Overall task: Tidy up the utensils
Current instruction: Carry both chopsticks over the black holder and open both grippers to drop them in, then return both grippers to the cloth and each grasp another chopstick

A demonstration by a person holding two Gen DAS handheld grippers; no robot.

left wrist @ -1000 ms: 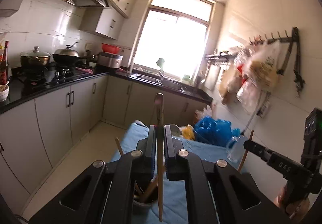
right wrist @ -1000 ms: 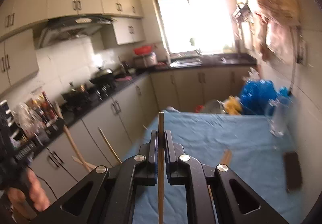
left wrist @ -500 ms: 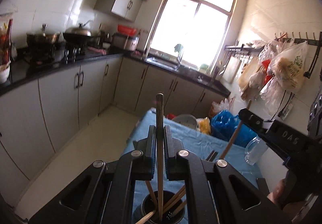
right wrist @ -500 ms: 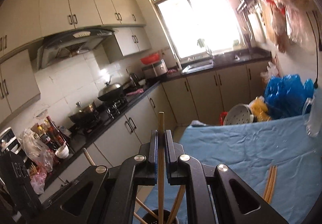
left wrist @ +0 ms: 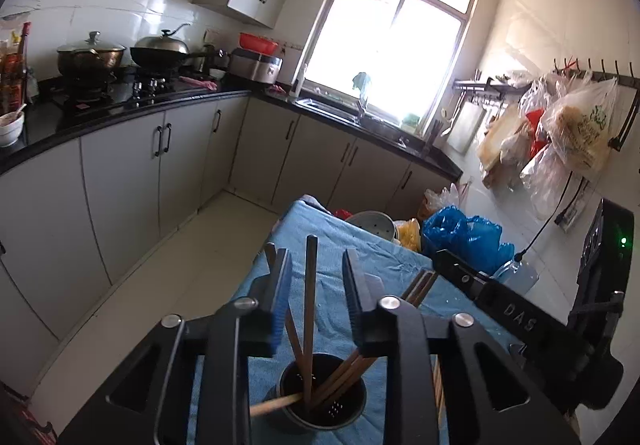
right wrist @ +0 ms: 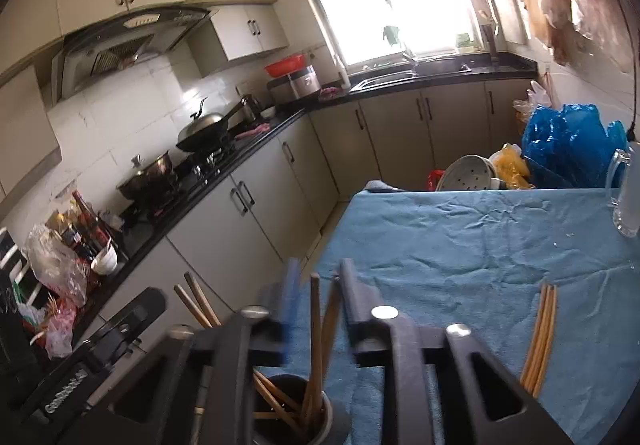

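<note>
**kitchen_newbie:** So where are the tongs at right now? Trying to work out how to finish this drop cleanly.

**umi_tinkerer:** Both are spread apart, gripping nothing. The left black two-finger gripper (left wrist: 312, 285) hangs right above the dark round perforated metal utensil cup (left wrist: 323, 401), and one brown wooden chopstick (left wrist: 309, 309) stands upright in the gap between its fingers, not touching either as far as I can see. Same story for the right black two-finger gripper (right wrist: 316, 293): a chopstick sits between its open fingers with its lower end down in the cup (right wrist: 296, 405).

**kitchen_newbie:** So the sticks are in?

**umi_tinkerer:** Looks like it. Several lean against the rim below both tongs. My guess is the step now is pulling away, so I'd lift straight up along the stick, not sideways, or a finger catches it and tips the cup. It looks light, so it could easily go over.

**kitchen_newbie:** Anything left?

**umi_tinkerer:** Yep, a small bundle of pale wooden chopsticks (right wrist: 541, 337) lies flat on the wrinkled blue tablecloth (right wrist: 472, 245), off to the right of the right tongs. I'd pinch those near the middle so they hang level, then tilt over the cup.
</note>
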